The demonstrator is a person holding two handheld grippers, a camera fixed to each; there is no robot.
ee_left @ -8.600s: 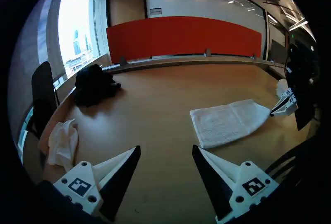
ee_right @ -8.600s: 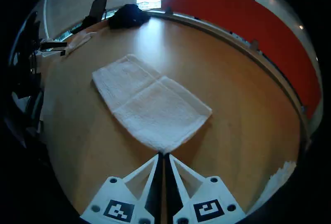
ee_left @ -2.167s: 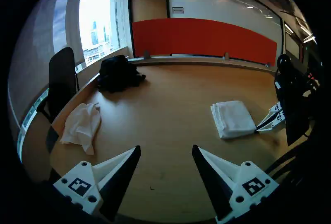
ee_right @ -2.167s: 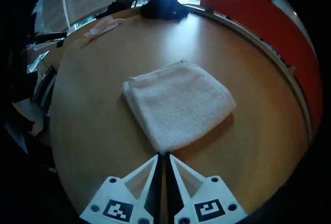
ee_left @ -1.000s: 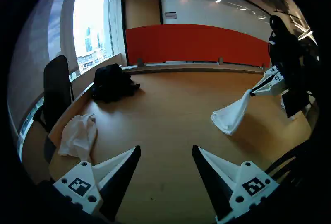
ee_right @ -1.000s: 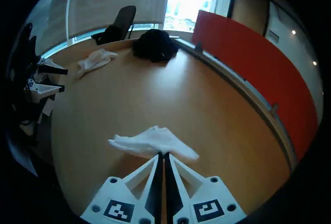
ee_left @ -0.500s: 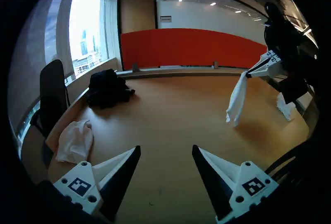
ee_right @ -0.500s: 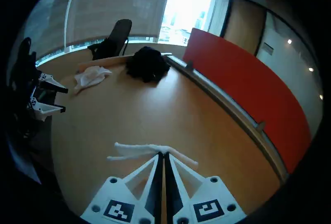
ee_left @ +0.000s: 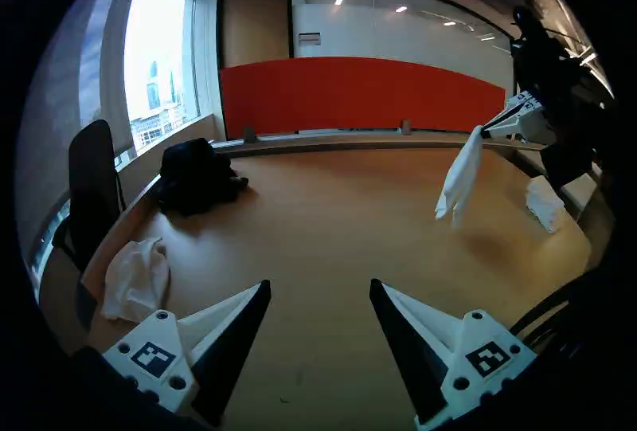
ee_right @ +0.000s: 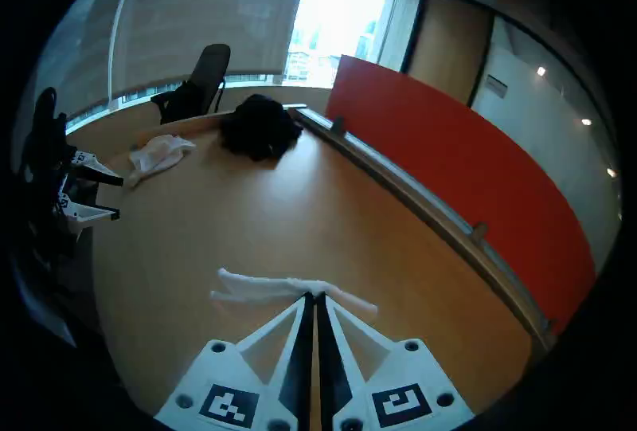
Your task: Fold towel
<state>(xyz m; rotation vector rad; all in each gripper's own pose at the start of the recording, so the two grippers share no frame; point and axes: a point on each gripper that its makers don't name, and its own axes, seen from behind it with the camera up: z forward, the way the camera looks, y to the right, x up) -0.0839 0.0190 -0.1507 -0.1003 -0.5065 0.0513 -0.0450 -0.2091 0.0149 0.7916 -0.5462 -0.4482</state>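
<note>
A folded white towel [ee_left: 459, 178] hangs in the air over the wooden table [ee_left: 334, 200], pinched by one corner in my right gripper [ee_left: 482, 131]. In the right gripper view the same towel [ee_right: 275, 287] droops just past the closed fingertips of the right gripper [ee_right: 313, 300]. My left gripper [ee_left: 318, 286] is open and holds nothing, low over the table's near edge. It also appears far off as the left gripper [ee_right: 111, 196] at the left of the right gripper view.
A crumpled white cloth [ee_left: 134, 280] lies at the table's left edge, also visible as the cloth [ee_right: 158, 154]. A black bag [ee_left: 195, 176] sits at the back left. Another folded white towel [ee_left: 545, 203] rests at the far right. An orange partition [ee_left: 358, 95] lines the far side. A black chair [ee_left: 84, 184] stands left.
My right gripper has lifted the folded towel off the table and carried it up and to the right; it now dangles in the air. The left gripper stayed open and low.
</note>
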